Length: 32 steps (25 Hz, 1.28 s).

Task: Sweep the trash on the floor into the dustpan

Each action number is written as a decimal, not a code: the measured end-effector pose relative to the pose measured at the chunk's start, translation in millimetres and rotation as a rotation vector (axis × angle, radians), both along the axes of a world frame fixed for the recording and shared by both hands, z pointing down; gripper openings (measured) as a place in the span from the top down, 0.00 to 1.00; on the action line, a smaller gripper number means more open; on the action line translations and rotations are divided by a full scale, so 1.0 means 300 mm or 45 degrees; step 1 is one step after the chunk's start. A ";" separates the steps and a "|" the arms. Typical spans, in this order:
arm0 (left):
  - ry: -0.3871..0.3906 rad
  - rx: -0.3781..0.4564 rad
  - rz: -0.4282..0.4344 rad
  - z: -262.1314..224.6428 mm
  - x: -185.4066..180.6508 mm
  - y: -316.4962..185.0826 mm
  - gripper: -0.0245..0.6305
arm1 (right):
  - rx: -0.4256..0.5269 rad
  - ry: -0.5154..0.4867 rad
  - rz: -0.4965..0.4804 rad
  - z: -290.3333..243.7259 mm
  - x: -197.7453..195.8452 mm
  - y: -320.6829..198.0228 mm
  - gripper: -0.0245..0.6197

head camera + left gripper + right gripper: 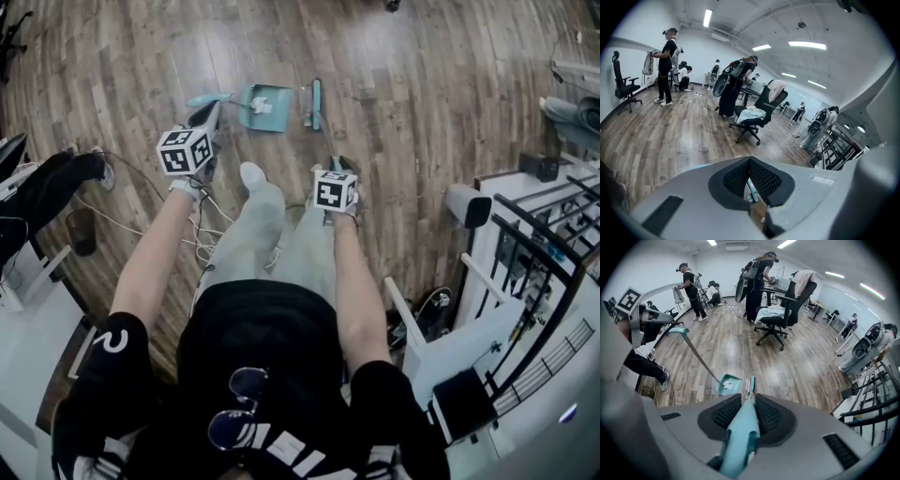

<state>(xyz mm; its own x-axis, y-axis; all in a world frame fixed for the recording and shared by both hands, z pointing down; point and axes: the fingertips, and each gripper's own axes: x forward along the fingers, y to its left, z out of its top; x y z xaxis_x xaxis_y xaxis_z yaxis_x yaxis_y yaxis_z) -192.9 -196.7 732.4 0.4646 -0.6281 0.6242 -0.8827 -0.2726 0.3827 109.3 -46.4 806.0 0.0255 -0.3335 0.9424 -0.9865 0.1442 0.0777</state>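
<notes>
- Clamping the broom's teal handle (740, 437) between its jaws, the right gripper (749, 401) has its two black ribbed pads pressed on either side of the shaft.
- In the head view the right gripper (339, 165) sits in front of the person's right knee. The handle runs forward from it to the broom head (316, 103) on the wooden floor (422, 94).
- The broom head (751, 385) is narrow and teal. It rests just beside the dustpan's right edge.
- The dustpan (279, 94) is a small teal pan lying on the floor ahead of the person's shoe (251, 173).
- A crumpled white paper (262, 106) lies inside the pan. The right gripper view shows it as a pale wad (725, 386) against the dustpan (733, 378).
- A long thin dustpan handle (696, 352) slants up and left from the pan to a teal grip at the left gripper (644, 317).
- The left gripper (208, 117) is closed on that grip. In its own view the jaws meet at the tips (750, 161), with only a narrow wedge of floor and a teal strip showing below.
- An office chair (780, 315) draped with cloth stands well beyond the pan, with people standing farther back.
</notes>
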 end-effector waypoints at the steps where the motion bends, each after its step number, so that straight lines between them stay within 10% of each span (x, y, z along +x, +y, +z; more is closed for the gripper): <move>1: -0.008 -0.006 0.003 0.013 -0.018 -0.011 0.96 | 0.001 0.000 0.000 0.002 -0.018 -0.003 0.83; 32: -0.006 -0.178 0.011 0.138 -0.117 -0.048 0.96 | 0.028 -0.305 0.136 -0.102 -0.319 -0.030 0.83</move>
